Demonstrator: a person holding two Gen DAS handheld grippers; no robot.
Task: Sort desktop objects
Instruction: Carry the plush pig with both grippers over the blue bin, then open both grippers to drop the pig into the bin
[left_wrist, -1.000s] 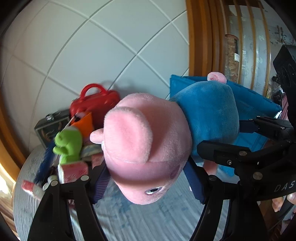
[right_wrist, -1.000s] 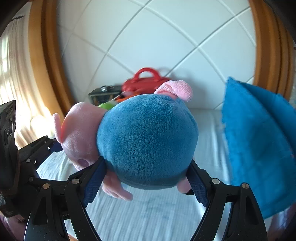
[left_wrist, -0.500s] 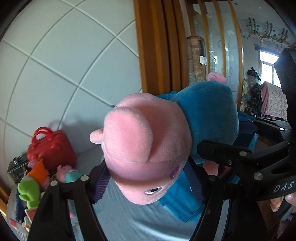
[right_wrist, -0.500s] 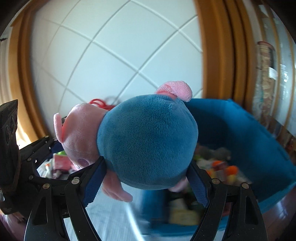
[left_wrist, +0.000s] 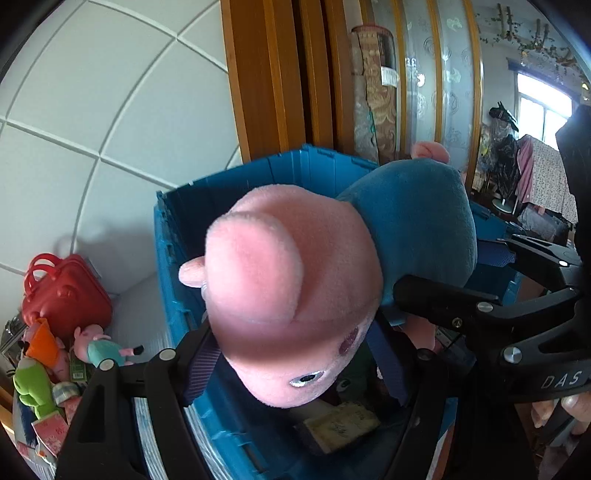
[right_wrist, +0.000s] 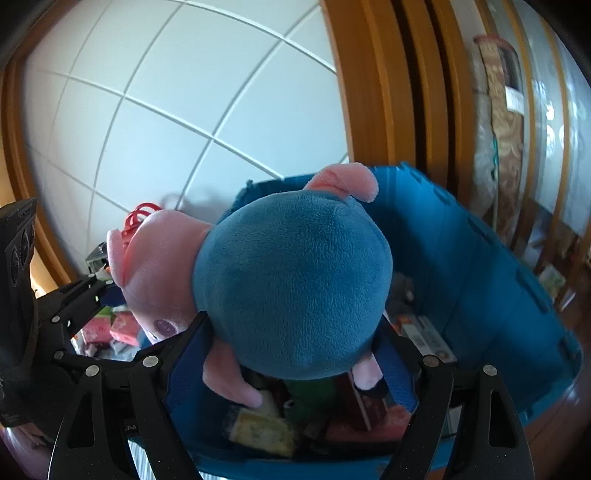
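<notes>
Both grippers — left gripper (left_wrist: 291, 354) on its head, right gripper (right_wrist: 295, 354) on its body — clamp the plush pig (right_wrist: 291, 280) above the blue bin's (right_wrist: 491, 266) open rim.

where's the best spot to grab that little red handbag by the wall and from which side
Take the red handbag by its looped handles at the top, coming from above. It seems to stand upright with the handles sticking up free, while its rounded shell looks wide and slick, and toys crowd its front. Both grippers are busy now: the left gripper and the right gripper clamp the plush pig.
</notes>
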